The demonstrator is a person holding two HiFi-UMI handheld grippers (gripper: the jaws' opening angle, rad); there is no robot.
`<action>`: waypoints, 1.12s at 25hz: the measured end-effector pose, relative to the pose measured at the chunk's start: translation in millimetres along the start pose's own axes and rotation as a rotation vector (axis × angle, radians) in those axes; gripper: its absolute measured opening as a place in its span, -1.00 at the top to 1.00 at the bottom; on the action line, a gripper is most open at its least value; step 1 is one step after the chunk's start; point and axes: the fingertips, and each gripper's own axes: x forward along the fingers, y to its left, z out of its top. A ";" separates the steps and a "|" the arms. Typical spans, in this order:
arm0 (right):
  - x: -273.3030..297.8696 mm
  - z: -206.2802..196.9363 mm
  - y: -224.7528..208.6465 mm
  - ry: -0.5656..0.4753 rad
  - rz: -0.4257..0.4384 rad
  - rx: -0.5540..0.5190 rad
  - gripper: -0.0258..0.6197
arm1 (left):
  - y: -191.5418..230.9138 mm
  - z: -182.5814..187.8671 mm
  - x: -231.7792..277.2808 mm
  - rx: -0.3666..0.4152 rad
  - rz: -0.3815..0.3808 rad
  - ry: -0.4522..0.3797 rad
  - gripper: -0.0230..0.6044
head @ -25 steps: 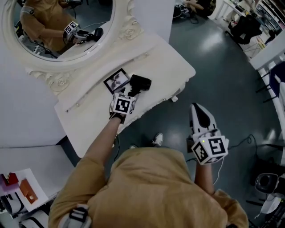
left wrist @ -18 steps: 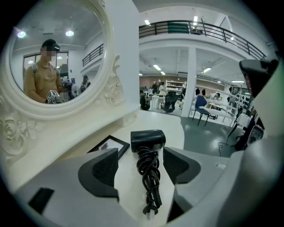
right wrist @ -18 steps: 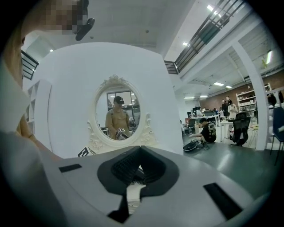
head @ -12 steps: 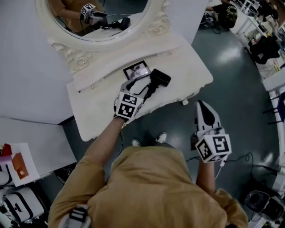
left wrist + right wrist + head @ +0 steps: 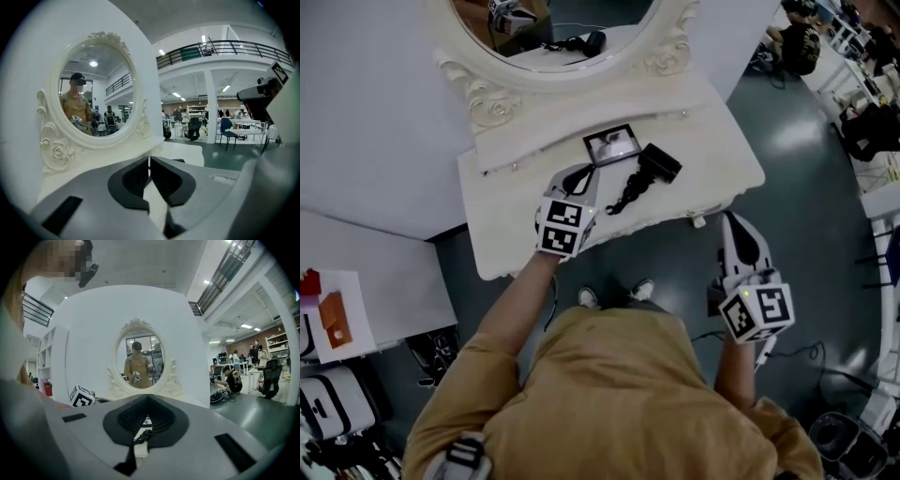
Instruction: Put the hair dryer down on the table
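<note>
The black hair dryer [image 5: 657,165] lies on the white dressing table [image 5: 717,155], its coiled cord [image 5: 628,195] trailing toward the front edge. My left gripper [image 5: 584,172] hovers over the table just left of the dryer and apart from it. Its jaws are closing and almost meet, with nothing between them [image 5: 149,159]. My right gripper [image 5: 729,219] hangs off the table's front right, over the floor, shut and empty [image 5: 149,397]. Below its closed jaws a bit of the dark cord [image 5: 143,435] shows.
A small framed picture [image 5: 612,145] lies beside the dryer toward the oval mirror [image 5: 553,42] with its ornate white frame. The table's front edge runs just ahead of my feet. Grey floor lies to the right, with a white shelf [image 5: 356,309] at the left.
My left gripper has drawn back to the left from the hair dryer's handle and its jaws have come together. The dryer stays flat on the table. The right gripper has kept its pose.
</note>
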 end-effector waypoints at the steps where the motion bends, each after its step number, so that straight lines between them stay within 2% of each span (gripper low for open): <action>1: 2.3 3.0 2.8 -0.005 0.009 -0.012 0.92 | 5.2 2.5 -5.8 -0.008 0.010 -0.011 0.90; 7: 14.0 20.6 12.5 -0.031 0.048 -0.066 0.92 | 25.3 31.7 -46.8 -0.010 0.040 -0.092 0.92; 13: 17.8 46.0 5.1 -0.087 0.040 -0.096 0.92 | 47.8 74.2 -90.2 -0.020 0.116 -0.187 0.92; 23: 12.1 72.5 -31.6 -0.133 -0.032 -0.090 0.92 | 61.6 142.1 -131.9 0.018 0.197 -0.372 0.92; 28: 4.3 82.3 -56.8 -0.182 -0.093 -0.061 0.91 | 58.6 160.1 -143.7 -0.014 0.191 -0.428 0.92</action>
